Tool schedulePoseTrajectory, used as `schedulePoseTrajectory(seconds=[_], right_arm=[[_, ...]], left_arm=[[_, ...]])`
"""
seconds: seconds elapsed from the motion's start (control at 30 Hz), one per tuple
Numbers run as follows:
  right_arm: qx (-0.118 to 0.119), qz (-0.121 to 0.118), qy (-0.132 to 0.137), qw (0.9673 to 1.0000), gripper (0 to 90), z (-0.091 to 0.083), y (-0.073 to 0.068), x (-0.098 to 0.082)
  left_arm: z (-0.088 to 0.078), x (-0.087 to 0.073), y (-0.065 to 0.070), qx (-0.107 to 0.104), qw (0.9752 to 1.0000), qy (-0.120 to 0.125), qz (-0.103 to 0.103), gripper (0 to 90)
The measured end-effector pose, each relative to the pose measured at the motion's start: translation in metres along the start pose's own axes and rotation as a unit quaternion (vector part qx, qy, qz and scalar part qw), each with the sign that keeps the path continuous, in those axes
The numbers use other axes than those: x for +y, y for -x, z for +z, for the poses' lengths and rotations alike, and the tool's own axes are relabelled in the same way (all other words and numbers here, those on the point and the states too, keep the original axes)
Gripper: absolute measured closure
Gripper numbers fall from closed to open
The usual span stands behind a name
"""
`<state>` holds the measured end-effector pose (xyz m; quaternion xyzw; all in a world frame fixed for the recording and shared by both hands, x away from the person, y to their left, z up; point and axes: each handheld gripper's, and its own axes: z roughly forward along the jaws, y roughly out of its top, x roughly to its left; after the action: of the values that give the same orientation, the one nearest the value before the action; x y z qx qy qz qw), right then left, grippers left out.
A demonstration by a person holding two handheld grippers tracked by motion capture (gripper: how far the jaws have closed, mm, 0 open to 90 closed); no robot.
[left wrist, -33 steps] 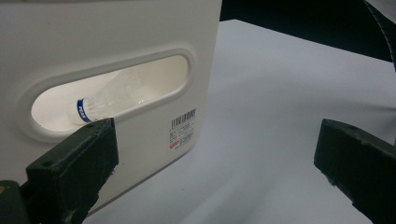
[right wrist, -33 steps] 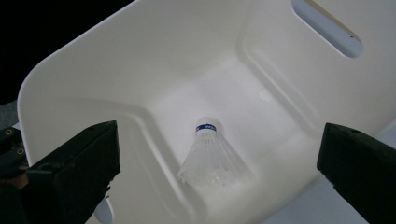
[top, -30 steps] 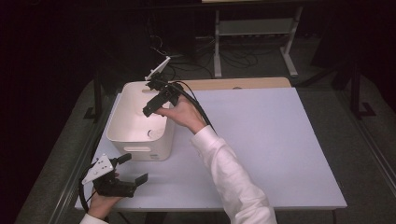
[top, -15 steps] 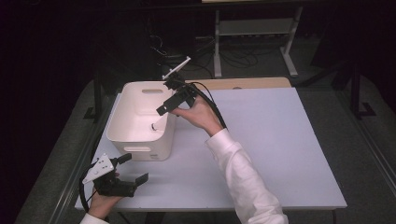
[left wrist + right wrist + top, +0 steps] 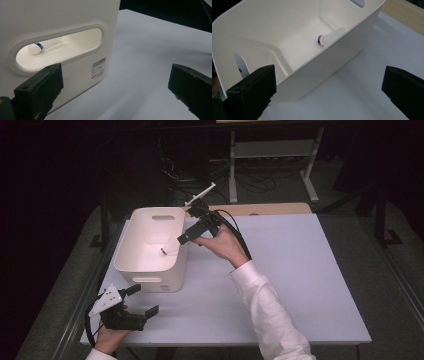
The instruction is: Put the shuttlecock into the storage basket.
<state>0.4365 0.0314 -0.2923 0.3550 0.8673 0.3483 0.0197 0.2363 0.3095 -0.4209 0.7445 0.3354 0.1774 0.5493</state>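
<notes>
The shuttlecock (image 5: pixel 327 38) lies on the floor of the bin (image 5: pixel 131 251), below my right hand-held gripper (image 5: pixel 186 238), jaws apart and empty. My left hand-held gripper (image 5: pixel 142 301), also released, rests beside the bin's near wall.

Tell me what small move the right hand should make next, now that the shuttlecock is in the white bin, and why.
Probably draw the right gripper back toward the open table. Its jaws stand wide apart and hold nothing, and the shuttlecock already lies on the floor of the white bin, so nothing seems left to do there. The left gripper waits open beside the bin.
</notes>
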Motion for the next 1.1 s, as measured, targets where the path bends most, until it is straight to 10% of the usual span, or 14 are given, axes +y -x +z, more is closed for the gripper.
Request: schedulePoseTrajectory(seconds=[1.1], right_arm=[[-0.021, -0.011, 0.022, 0.9995, 0.0, -0.021, 0.027, -0.065]], left_arm=[[0.001, 0.0, 0.001, 0.007, 0.9999, -0.01, 0.004, 0.0]])
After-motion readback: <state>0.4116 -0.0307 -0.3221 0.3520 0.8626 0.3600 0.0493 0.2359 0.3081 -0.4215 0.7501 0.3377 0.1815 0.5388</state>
